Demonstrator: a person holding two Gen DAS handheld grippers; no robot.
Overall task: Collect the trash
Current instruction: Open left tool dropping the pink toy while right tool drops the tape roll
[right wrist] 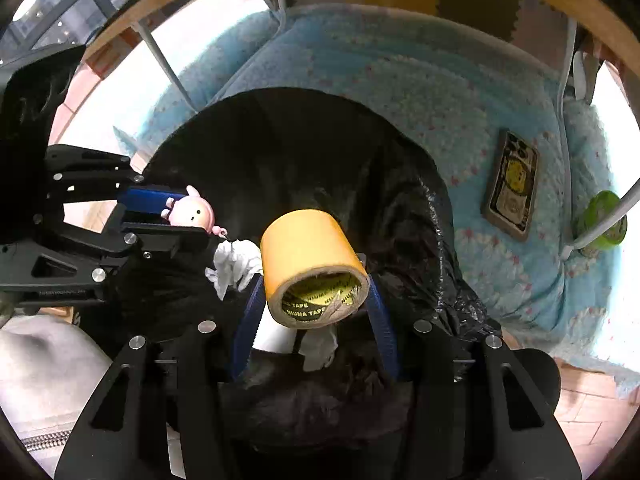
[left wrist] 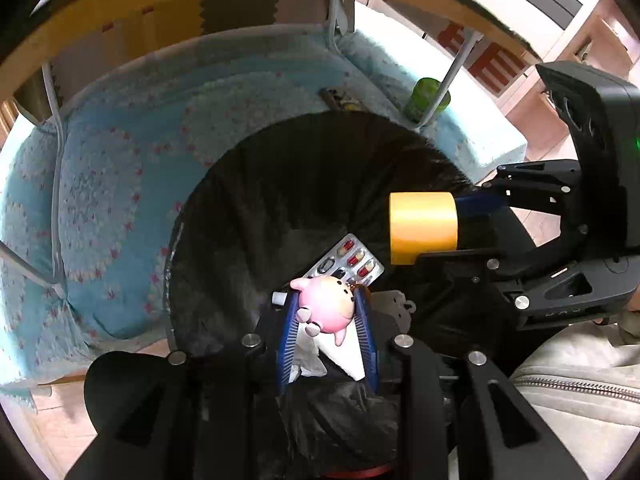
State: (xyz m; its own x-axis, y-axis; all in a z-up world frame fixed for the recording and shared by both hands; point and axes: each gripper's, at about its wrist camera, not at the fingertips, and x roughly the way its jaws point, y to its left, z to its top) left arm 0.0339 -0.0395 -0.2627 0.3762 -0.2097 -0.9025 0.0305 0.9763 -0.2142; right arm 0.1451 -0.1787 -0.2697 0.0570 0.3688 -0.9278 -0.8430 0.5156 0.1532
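My left gripper [left wrist: 326, 308] is shut on a small pink pig toy [left wrist: 325, 306] and holds it over the open black trash bag [left wrist: 280, 184]. My right gripper [right wrist: 316, 292] is shut on a yellow tape roll [right wrist: 310, 256], also above the bag [right wrist: 400, 216]. In the left wrist view the tape roll [left wrist: 423, 227] and right gripper [left wrist: 472, 224] show at the right. In the right wrist view the pig toy [right wrist: 192, 212] and left gripper [right wrist: 176, 216] show at the left. Inside the bag lie a pill blister pack [left wrist: 348, 262] and crumpled white tissue [right wrist: 236, 260].
The bag stands on a blue patterned blanket [left wrist: 120, 184]. On the blanket lie a flat dark packet with a yellow face [right wrist: 512, 184] and a green bottle [right wrist: 602, 220] beside a white metal leg [left wrist: 440, 84]. A wooden table edge [left wrist: 120, 12] arcs overhead.
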